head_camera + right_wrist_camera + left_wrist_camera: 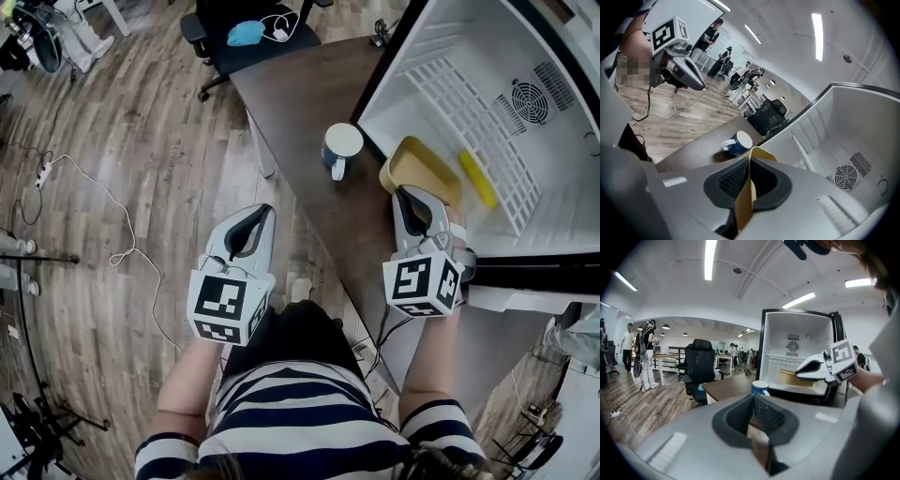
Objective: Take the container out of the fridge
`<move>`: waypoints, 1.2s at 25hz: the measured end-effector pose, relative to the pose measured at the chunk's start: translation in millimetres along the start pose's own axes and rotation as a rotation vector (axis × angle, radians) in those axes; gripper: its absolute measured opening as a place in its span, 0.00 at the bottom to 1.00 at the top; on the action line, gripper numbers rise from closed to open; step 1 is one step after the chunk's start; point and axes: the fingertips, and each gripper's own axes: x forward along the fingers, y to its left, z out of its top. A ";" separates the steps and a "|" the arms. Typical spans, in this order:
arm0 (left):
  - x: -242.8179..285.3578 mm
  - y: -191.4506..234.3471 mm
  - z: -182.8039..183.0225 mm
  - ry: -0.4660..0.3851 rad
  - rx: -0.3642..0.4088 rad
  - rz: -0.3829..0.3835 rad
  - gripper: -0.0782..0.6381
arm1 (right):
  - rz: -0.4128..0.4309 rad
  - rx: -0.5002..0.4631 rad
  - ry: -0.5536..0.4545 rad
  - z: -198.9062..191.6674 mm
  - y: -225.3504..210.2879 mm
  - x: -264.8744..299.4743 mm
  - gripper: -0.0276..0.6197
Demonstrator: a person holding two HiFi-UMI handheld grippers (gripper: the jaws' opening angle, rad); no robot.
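The right gripper (410, 195) is clenched on the rim of the tan container (424, 167), which is at the open front of the fridge (450, 47), near the mug (342, 145). The left gripper (262, 214), jaws together and empty, hangs over the floor (122, 141).

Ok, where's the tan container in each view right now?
Head view: container right of centre, at the open fridge's front edge.
Left gripper view: container right of centre, in the fridge opening.
Right gripper view: bottom centre, edge-on, clamped in the right gripper.
Shared landmark: blue mug on the table, in all three.
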 end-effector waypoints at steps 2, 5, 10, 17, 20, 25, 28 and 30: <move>-8.6 2.7 1.1 -0.010 -0.001 0.008 0.11 | 0.001 -0.003 -0.008 6.5 5.8 -8.3 0.06; -22.2 6.3 3.8 -0.033 -0.010 0.017 0.11 | 0.002 -0.007 -0.016 15.2 14.3 -20.1 0.06; -44.8 12.9 6.3 -0.059 -0.010 0.025 0.11 | 0.008 -0.006 -0.022 30.1 31.0 -38.4 0.06; -68.8 19.8 8.6 -0.080 0.006 0.039 0.11 | 0.031 -0.016 -0.034 48.7 55.6 -59.3 0.06; -77.2 22.6 8.6 -0.087 0.006 0.045 0.11 | 0.041 -0.014 -0.036 53.1 64.6 -66.3 0.06; -89.5 24.9 6.2 -0.099 0.003 0.054 0.11 | 0.052 -0.007 -0.030 55.1 78.9 -78.3 0.06; -95.3 26.5 4.5 -0.108 -0.002 0.059 0.11 | 0.062 -0.004 -0.027 56.1 87.8 -83.2 0.06; -98.5 26.9 3.9 -0.115 -0.005 0.063 0.11 | 0.067 -0.003 -0.026 56.4 92.2 -86.8 0.06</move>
